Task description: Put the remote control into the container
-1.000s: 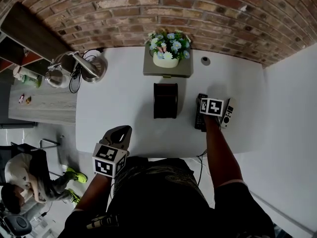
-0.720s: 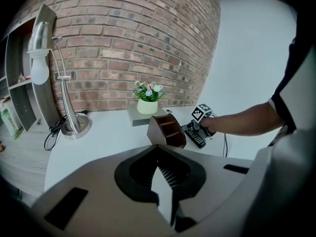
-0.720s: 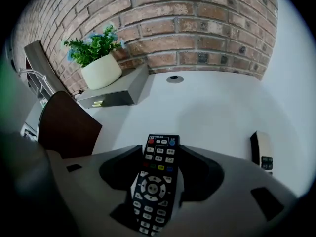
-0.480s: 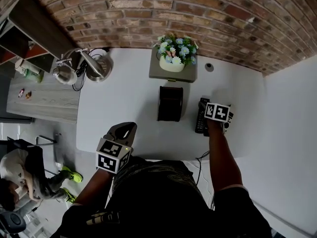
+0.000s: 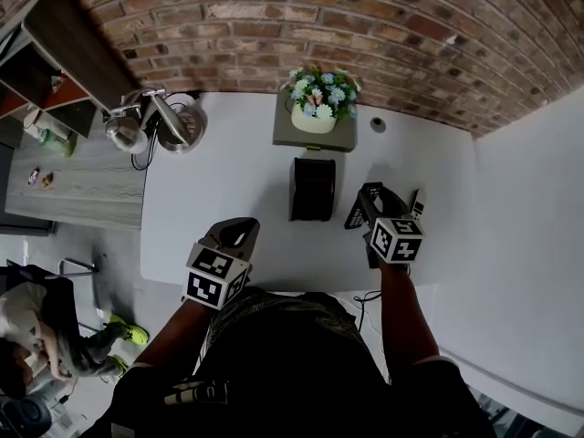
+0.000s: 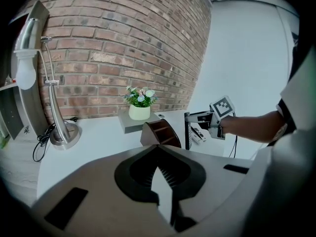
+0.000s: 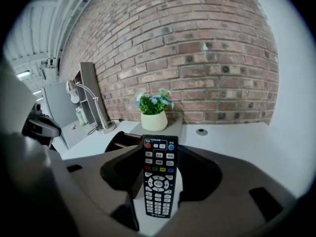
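Right gripper [image 5: 370,204]: jaws wide, just closing slightly, clamped on the black remote control [image 7: 158,177], held clear of the counter [image 5: 228,181] just right of the brown container [image 5: 313,188]. Left gripper [image 6: 159,154]: jaws together, empty.

Bright, even light on my feed, just soft shadows on the nearly washed-out white table [image 5: 237,181]. Fisheye bends the brick wall [image 5: 301,26] hard, and both gripper views go black at the corners. The remote control [image 7: 158,177] is sharp, the jaws around it soft.
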`<state>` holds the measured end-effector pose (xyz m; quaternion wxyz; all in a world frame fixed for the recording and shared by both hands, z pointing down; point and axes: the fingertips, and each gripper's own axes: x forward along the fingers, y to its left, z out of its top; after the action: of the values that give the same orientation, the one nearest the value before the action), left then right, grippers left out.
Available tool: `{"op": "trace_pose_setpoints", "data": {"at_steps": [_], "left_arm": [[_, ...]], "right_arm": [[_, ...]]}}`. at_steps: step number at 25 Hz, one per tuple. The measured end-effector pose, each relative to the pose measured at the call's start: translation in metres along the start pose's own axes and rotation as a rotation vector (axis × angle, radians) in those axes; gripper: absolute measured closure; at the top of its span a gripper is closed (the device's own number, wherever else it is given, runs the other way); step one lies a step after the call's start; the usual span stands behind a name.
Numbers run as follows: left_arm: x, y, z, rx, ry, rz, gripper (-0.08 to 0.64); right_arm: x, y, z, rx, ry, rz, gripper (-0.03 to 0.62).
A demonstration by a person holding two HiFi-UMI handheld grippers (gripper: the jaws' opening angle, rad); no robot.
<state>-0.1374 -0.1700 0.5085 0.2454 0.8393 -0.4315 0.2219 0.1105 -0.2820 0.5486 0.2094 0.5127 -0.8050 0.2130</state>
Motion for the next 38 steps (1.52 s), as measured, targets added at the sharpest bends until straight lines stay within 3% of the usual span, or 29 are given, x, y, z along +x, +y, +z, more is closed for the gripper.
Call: {"op": "trace_pose_setpoints", "data": {"at_steps": [4,9,13,22,32,38], "left_arm": [[-0.001,0.001,0.002,0.006,-0.016,-0.010,0.566],[-0.009,0.000,0.005,-0.003,-0.042,-0.015,0.566],[-0.020,0.007,0.002,-0.015,-0.060,0.009,0.566],[-0.050,0.036,-0.015,-0.106,-0.095,0.107,0.566],[-0.052,0.037,-0.010,-0.118,-0.112,0.104,0.566],[-0.048,0.029,-0.006,-0.105,-0.108,0.083,0.566]], "right_arm": [[-0.021,0.025,0.053,-0.057,-0.115,-0.001,0.374],[-0.025,0.065,0.134,-0.028,-0.280,0.054,0.374],[0.006,0.082,0.156,-0.015,-0.328,0.042,0.374],[0.057,0.076,0.116,0.059,-0.261,-0.033,0.374],[0.075,0.090,0.055,0.030,-0.088,-0.027,0.374],[0.076,0.095,0.057,-0.037,-0.058,-0.018,0.373]]}}
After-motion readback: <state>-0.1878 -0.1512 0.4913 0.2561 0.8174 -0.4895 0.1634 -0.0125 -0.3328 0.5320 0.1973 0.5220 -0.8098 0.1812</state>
